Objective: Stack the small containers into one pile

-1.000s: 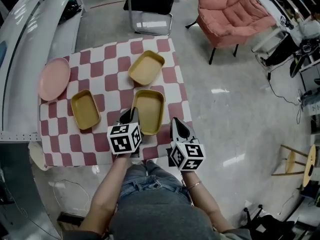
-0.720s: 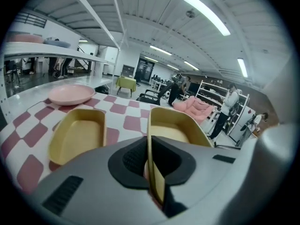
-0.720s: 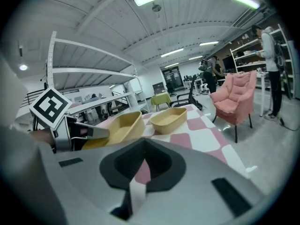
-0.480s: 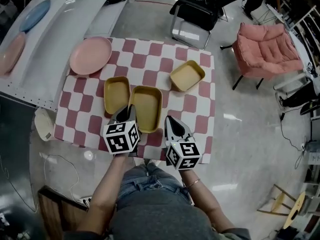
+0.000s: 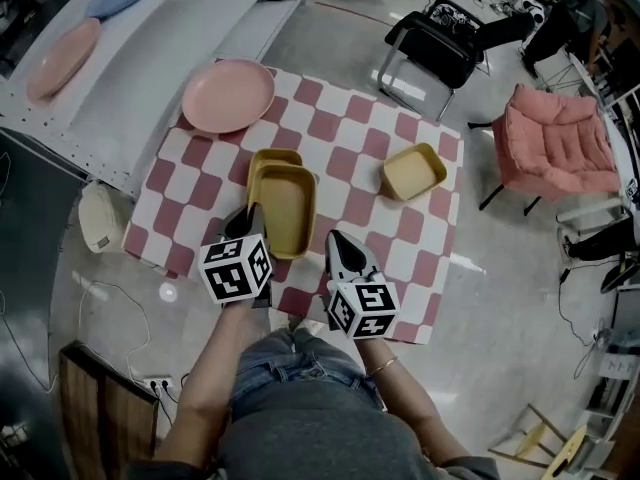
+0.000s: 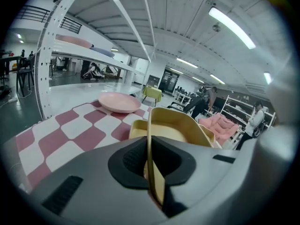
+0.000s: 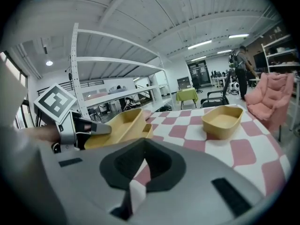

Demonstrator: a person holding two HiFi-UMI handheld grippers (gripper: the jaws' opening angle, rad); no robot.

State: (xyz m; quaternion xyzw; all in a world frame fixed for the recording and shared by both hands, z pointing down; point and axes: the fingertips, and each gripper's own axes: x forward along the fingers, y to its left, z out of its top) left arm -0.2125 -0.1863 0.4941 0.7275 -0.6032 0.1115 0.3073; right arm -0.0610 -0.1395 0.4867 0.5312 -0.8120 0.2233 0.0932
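Note:
Three yellow containers are on the checkered table [image 5: 350, 138]. My left gripper [image 5: 255, 218] is shut on the near rim of one container [image 5: 283, 208] [image 6: 173, 121] and holds it tilted over a second container [image 5: 272, 158] [image 6: 137, 128], hiding most of it. The third container [image 5: 414, 171] [image 7: 222, 118] sits alone at the right. My right gripper [image 5: 336, 240] [image 7: 144, 156] hangs over the table's near part, right of the held container, jaws shut and empty. The right gripper view shows the left gripper [image 7: 89, 129] on the held container [image 7: 117, 123].
A pink plate [image 5: 228, 95] [image 6: 119, 102] lies at the table's far left corner. A white rack [image 5: 120, 28] with a pink and a blue plate runs along the left. A black chair [image 5: 440, 48] and a pink armchair [image 5: 560, 138] stand beyond the table.
My left gripper has carried its container leftward until it overlaps the second container, which lay well apart a second ago. The right gripper has moved left alongside.

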